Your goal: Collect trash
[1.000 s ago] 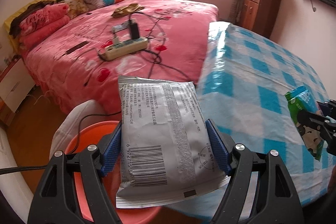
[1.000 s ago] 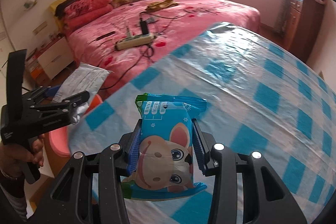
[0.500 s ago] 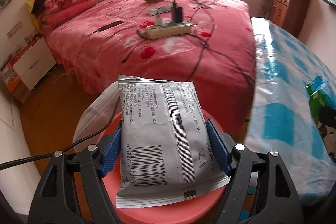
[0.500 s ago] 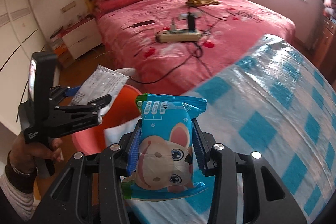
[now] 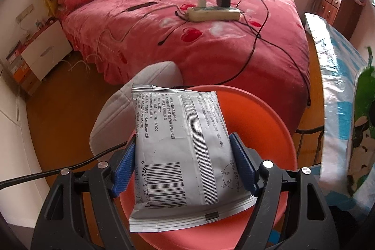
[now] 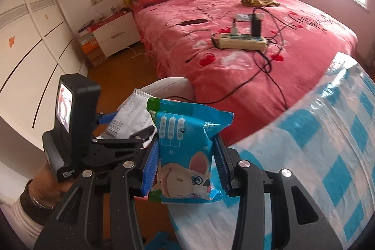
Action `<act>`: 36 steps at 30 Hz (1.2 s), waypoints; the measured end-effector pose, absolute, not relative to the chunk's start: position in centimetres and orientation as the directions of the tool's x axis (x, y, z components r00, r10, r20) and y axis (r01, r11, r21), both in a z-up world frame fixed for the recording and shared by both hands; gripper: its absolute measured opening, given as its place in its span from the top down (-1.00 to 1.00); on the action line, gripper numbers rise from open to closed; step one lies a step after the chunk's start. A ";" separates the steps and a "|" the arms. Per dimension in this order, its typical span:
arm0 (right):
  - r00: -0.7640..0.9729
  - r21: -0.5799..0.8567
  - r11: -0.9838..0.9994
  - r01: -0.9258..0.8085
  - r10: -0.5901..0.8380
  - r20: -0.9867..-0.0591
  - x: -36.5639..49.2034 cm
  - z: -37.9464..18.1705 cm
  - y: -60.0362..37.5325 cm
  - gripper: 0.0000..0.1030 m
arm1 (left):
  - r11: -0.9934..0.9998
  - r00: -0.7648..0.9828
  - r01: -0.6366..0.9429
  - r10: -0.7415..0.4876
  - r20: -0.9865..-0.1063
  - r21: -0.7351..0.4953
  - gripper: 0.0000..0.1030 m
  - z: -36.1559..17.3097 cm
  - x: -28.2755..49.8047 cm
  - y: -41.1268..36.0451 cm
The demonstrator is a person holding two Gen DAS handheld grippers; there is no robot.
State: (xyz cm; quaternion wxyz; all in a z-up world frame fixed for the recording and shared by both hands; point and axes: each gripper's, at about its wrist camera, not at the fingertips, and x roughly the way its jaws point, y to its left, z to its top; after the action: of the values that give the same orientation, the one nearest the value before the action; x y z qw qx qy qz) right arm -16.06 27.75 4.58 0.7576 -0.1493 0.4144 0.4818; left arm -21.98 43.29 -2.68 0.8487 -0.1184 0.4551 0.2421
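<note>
Clamping a grey packet, left claw hangs over orange bin; right claw pinches blue packet.

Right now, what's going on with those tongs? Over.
Left tongs clamped on grey packet, over orange bin. Right tongs clamped on blue packet. Nothing blocking the bin.

The grey packet is hiding much of the orange bin below the left hand-held gripper; the checked counter is blurring beside the right.
</note>
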 end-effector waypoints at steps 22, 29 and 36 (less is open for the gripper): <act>0.147 0.223 0.514 -0.828 0.583 -0.799 -15.1 0.3 30.1 -0.61 | 0.835 0.409 -0.548 0.307 -0.860 0.037 -0.62 -5.3 -21.3 44.5; 0.300 0.142 0.604 -0.784 0.569 -0.765 -14.1 2.1 26.6 -0.76 | 0.831 0.415 -0.551 0.353 -0.839 0.078 -0.66 -4.0 -20.8 44.0; 0.410 0.077 0.657 -0.750 0.553 -0.725 -13.9 3.6 23.2 -0.77 | 0.834 0.475 -0.543 0.397 -0.785 0.094 -0.76 -1.0 -20.5 42.6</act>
State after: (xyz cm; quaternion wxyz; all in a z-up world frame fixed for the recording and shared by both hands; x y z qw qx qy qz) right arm -13.92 23.20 3.59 0.8294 -0.1313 0.3751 0.3926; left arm -20.53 42.56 -1.00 0.8546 -0.0843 0.4324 0.2750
